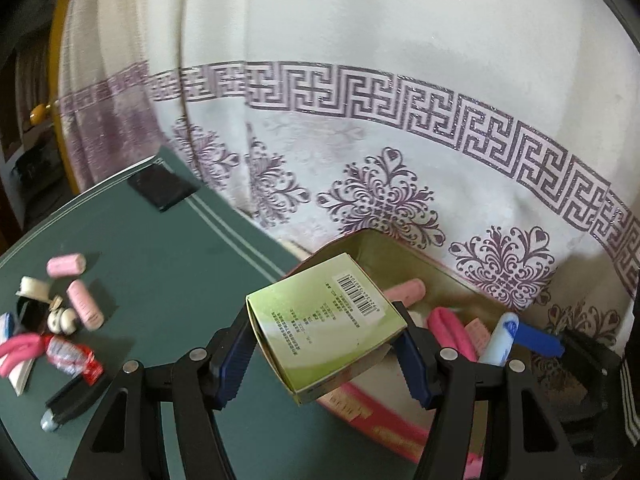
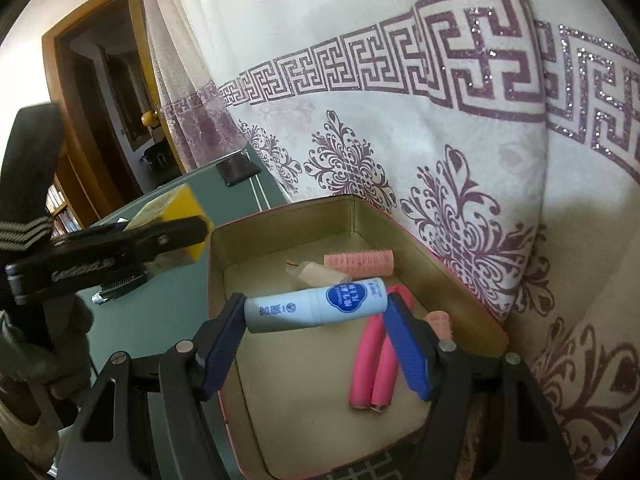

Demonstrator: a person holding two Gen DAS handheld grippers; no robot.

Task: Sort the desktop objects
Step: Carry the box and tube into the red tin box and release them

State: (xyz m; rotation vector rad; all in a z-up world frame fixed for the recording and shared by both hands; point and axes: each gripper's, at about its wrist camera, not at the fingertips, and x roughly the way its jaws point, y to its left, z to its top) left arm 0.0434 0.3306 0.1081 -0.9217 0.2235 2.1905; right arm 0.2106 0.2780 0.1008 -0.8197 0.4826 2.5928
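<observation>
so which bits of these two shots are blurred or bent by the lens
Left wrist view: the curtain band bows with fisheye, the left edge smears, and the green box is sharp. Right wrist view: the left gripper is blurred, the tube crisp, and the tin rim bows.

A white barcode sticker [image 1: 359, 294] sits near the top corner of a pale green carton [image 1: 324, 328], its digits too small to read; lines of fine print run down the carton's face below the sticker, also illegible. In the gold tin [image 2: 280, 216], a light blue tube [image 2: 316, 306] bears Chinese characters on its body and white characters in a dark blue badge [image 2: 347, 296], none clearly legible.
</observation>
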